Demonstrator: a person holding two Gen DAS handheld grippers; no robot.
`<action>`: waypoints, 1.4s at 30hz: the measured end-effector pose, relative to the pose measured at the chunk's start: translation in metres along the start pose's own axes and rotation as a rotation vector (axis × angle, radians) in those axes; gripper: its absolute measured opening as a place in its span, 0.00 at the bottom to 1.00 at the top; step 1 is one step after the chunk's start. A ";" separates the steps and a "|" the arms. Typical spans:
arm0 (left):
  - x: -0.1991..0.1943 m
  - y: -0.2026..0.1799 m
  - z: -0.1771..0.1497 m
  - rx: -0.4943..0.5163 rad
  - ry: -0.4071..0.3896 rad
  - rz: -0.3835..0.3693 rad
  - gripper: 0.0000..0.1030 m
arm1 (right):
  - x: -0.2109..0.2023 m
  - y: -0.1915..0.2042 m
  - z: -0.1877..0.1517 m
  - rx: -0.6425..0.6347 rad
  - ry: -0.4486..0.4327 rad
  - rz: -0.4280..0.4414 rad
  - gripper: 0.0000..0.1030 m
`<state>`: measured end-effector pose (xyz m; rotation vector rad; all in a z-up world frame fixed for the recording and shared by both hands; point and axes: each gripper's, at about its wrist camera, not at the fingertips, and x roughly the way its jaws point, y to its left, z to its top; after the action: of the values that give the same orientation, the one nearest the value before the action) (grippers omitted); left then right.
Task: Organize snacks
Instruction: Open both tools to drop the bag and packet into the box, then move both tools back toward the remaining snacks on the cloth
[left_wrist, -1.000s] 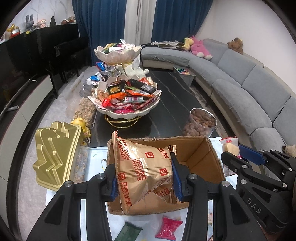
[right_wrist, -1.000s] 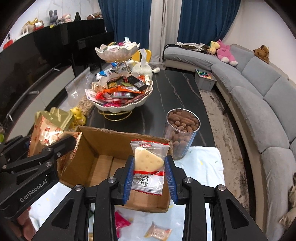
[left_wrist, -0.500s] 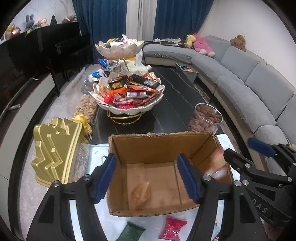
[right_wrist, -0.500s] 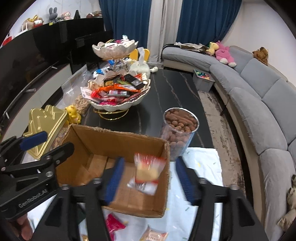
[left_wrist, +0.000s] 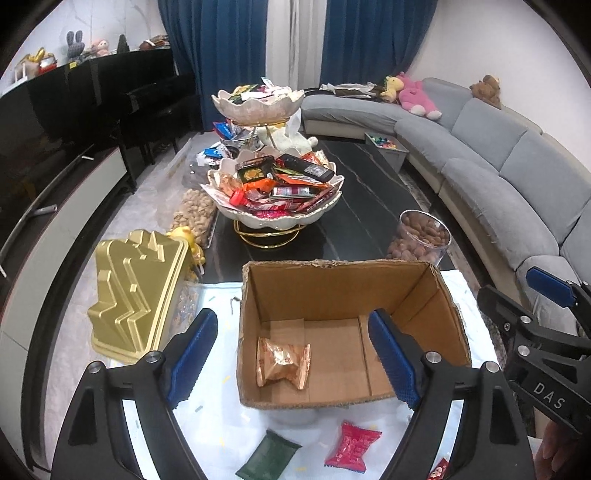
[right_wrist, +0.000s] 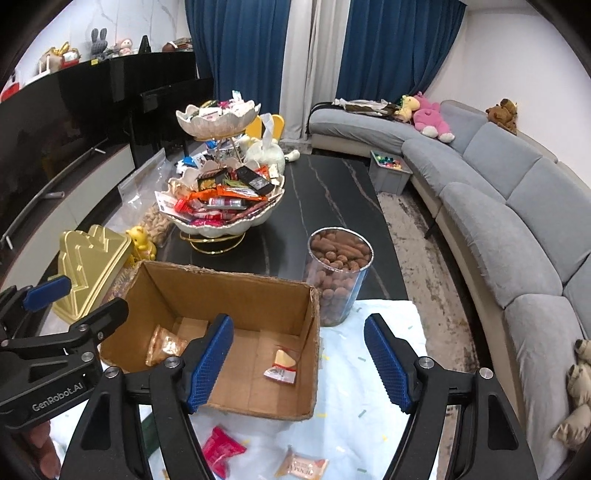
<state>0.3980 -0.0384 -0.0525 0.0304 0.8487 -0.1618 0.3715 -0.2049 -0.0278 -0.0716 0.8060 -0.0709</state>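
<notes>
Two views to go through. From the left wrist camera I look down at a slant over my left gripper (left_wrist: 295, 349); its jaws are opening, nothing between the blue pads, which straddle the near wall of the cardboard box (left_wrist: 343, 284); the gold biscuit packet (left_wrist: 282, 363) lies released on the box floor toward the left side; a green packet (left_wrist: 267, 459) and a pink packet (left_wrist: 352, 446) lie on the white cloth (left_wrist: 218, 398) in front of the box; the gold tin (left_wrist: 133, 295) sits just left of it; the tiered snack stand (left_wrist: 275, 195) and the jar of nuts (left_wrist: 421, 240) stand beyond on the dark table; at the right edge I see my right gripper (left_wrist: 535, 314) from the side, angled in toward the box.

From the right wrist camera my right gripper (right_wrist: 299, 363) also tilts downward, jaws opening and empty; its left pad hangs over the box's near wall, the right pad over the cloth; the cheese snack packet (right_wrist: 282, 365) lies on the box floor near the right wall, let go; the gold packet rests at the far left corner; my left gripper (right_wrist: 62, 314) reaches in from the left edge, a fingertip of the person's hand (right_wrist: 40, 443) showing below it.
</notes>
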 end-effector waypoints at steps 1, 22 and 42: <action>-0.002 0.001 -0.001 -0.004 0.000 0.000 0.81 | -0.002 0.000 -0.001 0.002 -0.003 0.000 0.72; -0.057 -0.008 -0.040 0.022 -0.028 0.013 0.81 | -0.056 -0.015 -0.037 0.055 -0.033 0.006 0.72; -0.055 -0.016 -0.115 0.054 0.023 0.030 0.81 | -0.055 -0.011 -0.107 0.034 0.050 -0.003 0.72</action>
<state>0.2745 -0.0370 -0.0865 0.0957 0.8666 -0.1570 0.2557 -0.2150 -0.0612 -0.0394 0.8546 -0.0895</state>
